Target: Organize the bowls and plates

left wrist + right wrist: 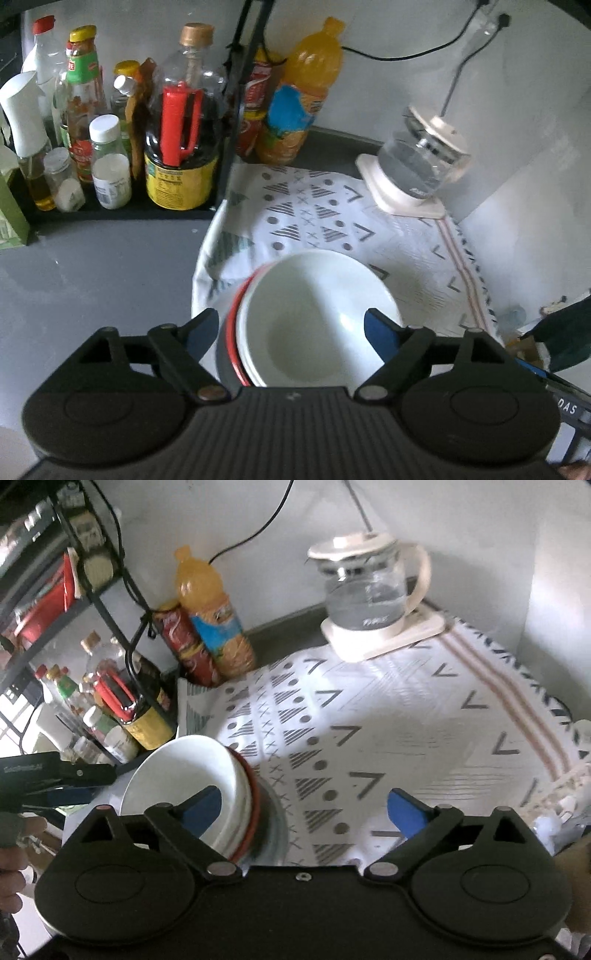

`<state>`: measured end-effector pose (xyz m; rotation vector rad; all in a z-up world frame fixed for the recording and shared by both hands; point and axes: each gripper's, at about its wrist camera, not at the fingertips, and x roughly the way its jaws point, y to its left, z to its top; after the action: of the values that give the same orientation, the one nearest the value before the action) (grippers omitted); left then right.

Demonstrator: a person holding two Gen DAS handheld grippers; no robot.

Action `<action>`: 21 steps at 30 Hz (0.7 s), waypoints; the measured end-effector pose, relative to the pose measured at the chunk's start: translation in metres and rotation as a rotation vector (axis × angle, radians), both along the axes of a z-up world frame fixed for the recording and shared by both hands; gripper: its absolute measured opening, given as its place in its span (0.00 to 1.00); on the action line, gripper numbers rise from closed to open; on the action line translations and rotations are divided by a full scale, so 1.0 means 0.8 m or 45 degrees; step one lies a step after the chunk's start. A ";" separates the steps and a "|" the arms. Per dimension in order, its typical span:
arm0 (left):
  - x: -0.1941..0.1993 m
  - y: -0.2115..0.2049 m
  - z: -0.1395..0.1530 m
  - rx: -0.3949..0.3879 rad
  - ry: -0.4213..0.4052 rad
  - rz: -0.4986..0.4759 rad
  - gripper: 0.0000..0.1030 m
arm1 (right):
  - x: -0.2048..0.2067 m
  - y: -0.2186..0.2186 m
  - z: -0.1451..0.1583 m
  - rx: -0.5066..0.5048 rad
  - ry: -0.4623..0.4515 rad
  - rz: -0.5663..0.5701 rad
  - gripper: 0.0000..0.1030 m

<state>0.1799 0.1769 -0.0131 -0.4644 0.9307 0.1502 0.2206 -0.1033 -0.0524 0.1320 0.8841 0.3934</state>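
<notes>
Left gripper (295,328): jaws released, spread wide, nothing pressed between the blue pads. The stack of bowls (314,317) lies directly ahead of and below this gripper, seen between the two fingers but clear of both. The top bowl is white; a red rim shows at the stack's left edge.

Right gripper (308,808): jaws likewise released and empty. From this gripper the stack of bowls (199,786) lies ahead and to the left, partly behind the left finger; whether that finger touches the stack cannot be told, as the view is blurred there.

The stack rests on a patterned cloth (388,720) spread over the grey counter (92,266). Beyond both grippers, at the far end of the cloth, stands a glass kettle (369,590). An orange drink bottle (210,609) stands far-left of the right gripper, against the wall.
</notes>
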 end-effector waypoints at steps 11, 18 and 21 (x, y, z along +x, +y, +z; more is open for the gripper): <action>-0.068 -0.061 0.021 0.094 -0.059 0.013 0.93 | -0.056 -0.062 0.030 0.017 -0.092 -0.028 1.00; -0.116 -0.085 0.037 0.154 -0.112 0.024 0.99 | -0.096 -0.085 0.044 0.017 -0.139 -0.038 1.00; -0.134 -0.093 0.041 0.147 -0.124 0.026 0.99 | -0.112 -0.090 0.048 0.013 -0.153 -0.026 1.00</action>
<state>0.0724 0.1024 0.0197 -0.3707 0.8176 0.1971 0.1312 -0.1750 -0.0143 0.1251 0.7622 0.3831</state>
